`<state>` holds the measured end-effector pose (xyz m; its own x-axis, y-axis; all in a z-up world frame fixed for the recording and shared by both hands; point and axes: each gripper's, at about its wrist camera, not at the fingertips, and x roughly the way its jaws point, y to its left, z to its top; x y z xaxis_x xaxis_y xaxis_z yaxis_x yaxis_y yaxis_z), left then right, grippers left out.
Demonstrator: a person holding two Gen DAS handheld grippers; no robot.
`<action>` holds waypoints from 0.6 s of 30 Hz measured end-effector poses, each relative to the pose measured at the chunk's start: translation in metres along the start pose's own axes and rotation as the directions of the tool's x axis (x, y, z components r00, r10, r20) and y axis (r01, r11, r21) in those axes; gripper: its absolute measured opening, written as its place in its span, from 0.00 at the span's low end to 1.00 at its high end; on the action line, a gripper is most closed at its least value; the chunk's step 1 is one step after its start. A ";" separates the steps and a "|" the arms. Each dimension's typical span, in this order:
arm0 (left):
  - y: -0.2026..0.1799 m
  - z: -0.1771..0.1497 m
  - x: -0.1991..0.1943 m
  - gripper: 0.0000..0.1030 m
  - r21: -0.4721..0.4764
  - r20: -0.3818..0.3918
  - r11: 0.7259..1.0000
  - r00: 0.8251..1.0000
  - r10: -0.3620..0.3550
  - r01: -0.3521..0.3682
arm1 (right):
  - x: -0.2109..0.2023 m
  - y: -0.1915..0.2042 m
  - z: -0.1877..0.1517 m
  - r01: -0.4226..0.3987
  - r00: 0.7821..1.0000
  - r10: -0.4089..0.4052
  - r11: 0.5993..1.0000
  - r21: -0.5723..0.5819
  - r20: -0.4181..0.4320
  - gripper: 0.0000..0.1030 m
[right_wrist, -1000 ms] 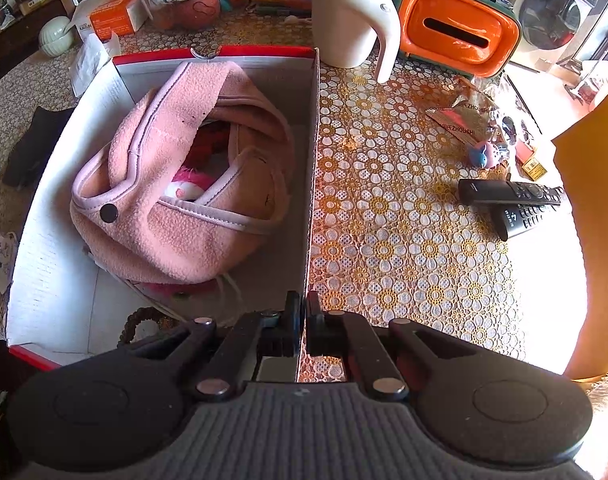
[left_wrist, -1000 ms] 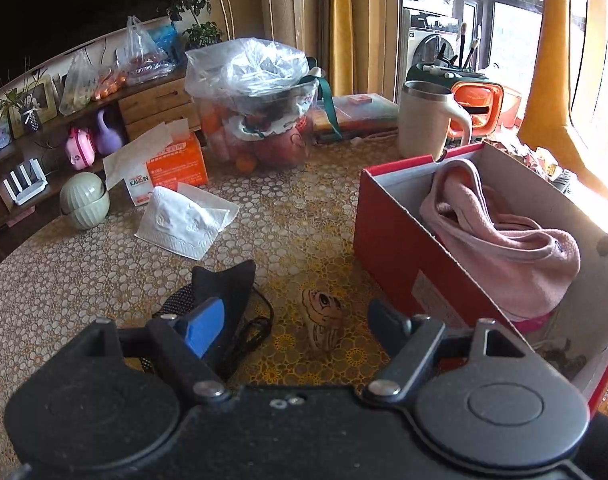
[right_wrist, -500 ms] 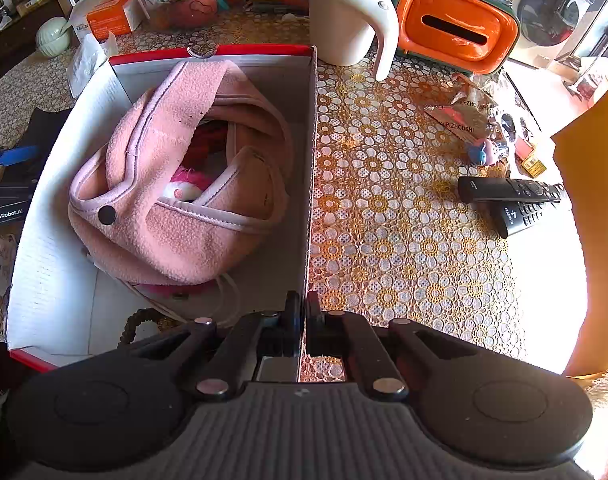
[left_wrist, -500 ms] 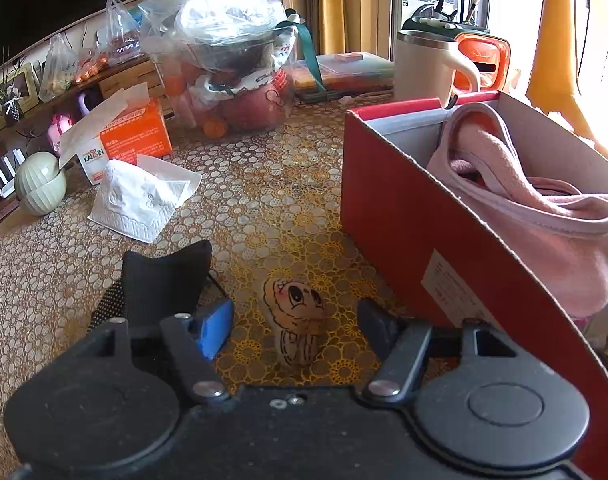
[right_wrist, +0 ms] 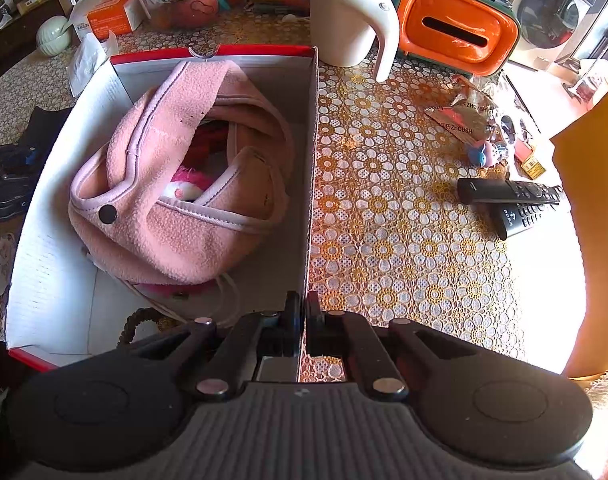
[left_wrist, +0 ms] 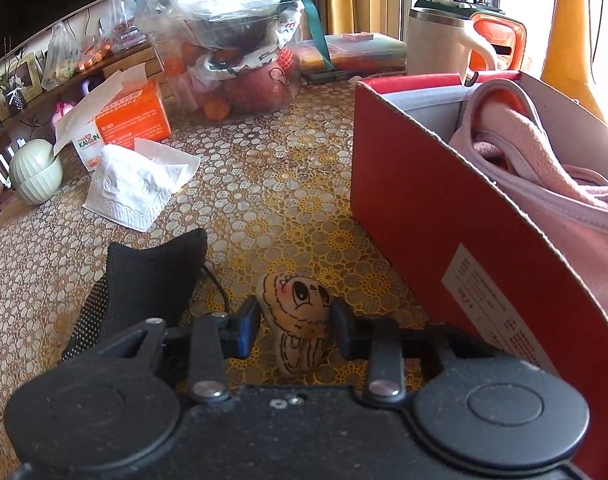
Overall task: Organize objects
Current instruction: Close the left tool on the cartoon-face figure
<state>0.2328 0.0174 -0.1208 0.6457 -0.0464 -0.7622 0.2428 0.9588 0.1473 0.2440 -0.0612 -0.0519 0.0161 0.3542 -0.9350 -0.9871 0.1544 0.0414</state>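
A small beige cartoon-face figure (left_wrist: 299,300) lies on the lace tablecloth just left of a red shoebox (left_wrist: 424,220). My left gripper (left_wrist: 295,326) is down at the table with its jaws closing on the figure. Both pads touch its sides. A black mesh cloth (left_wrist: 143,272) lies to its left. In the right wrist view a pink fleece bag (right_wrist: 175,184) fills the box. My right gripper (right_wrist: 303,312) is shut on the box's right wall (right_wrist: 310,160) at its near end.
At the back stand an orange tissue box (left_wrist: 127,120), a folded white napkin (left_wrist: 139,184), a plastic bag of fruit (left_wrist: 231,60) and a pale green jar (left_wrist: 33,172). Right of the box are a cream mug (right_wrist: 348,12), an orange container (right_wrist: 456,28) and two remotes (right_wrist: 508,192).
My left gripper has come down and forward onto the cartoon figure, and its jaws have narrowed from wide apart to touching it. The right gripper and the box have not moved.
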 end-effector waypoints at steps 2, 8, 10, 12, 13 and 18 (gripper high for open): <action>0.000 0.000 -0.001 0.34 0.002 0.001 1.000 1.000 0.002 -0.002 | 0.000 0.000 -0.001 -0.001 1.000 0.001 1.000 0.001 0.003 0.01; 0.002 0.002 -0.019 0.33 -0.002 0.010 1.000 1.000 -0.007 0.007 | -0.001 0.000 -0.002 -0.005 1.000 0.005 1.000 0.006 0.012 0.01; 0.002 0.004 -0.030 0.33 0.001 0.014 1.000 1.000 -0.012 0.012 | -0.001 -0.001 -0.002 -0.007 1.000 0.007 1.000 0.007 0.014 0.01; 0.001 0.006 -0.042 0.33 0.009 0.022 1.000 1.000 -0.019 0.019 | -0.001 -0.001 -0.003 -0.010 1.000 0.010 1.000 0.009 0.016 0.01; 0.000 0.007 -0.048 0.33 0.015 0.029 1.000 0.999 -0.023 0.022 | -0.001 -0.002 -0.003 -0.011 1.000 0.011 1.000 0.010 0.017 0.01; -0.008 0.016 -0.084 0.33 0.054 0.092 0.998 0.995 -0.048 0.043 | -0.001 -0.002 -0.004 -0.014 1.000 0.013 1.000 0.012 0.026 0.01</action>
<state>0.1882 0.0096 -0.0477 0.6969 -0.1182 -0.7074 0.3097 0.9392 0.1482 0.2450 -0.0657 -0.0520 0.0072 0.3799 -0.9250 -0.9852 0.1609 0.0584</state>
